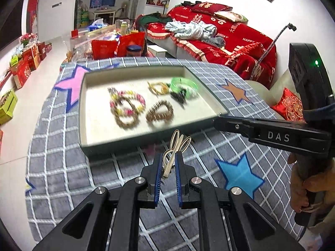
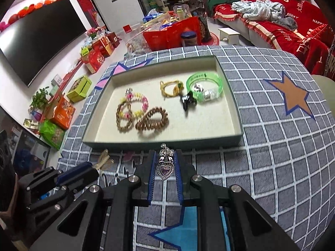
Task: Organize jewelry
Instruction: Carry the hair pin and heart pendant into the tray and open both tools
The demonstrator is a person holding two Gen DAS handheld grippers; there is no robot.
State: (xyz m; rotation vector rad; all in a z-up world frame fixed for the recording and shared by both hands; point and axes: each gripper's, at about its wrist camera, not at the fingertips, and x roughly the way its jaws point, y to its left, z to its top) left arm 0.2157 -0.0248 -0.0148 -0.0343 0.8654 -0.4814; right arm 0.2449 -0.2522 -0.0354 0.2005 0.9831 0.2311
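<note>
We pinch light, stiff, slippery pieces near the shallow grey tray's [image 2: 236, 113] near edge: left gripper [image 1: 168, 163] clamps the pale loop-shaped metal clip [image 1: 174, 146] mid-shank, right gripper [image 2: 165, 163] the fragile silver heart pendant with purple stone [image 2: 165, 168] by its rim.

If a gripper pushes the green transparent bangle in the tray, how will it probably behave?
The green bangle looks like rigid clear plastic, so it probably keeps its shape and feels light. Lying flat on the tray lining, it would likely slide, not roll. It touches the black clip, which may move too.
</note>
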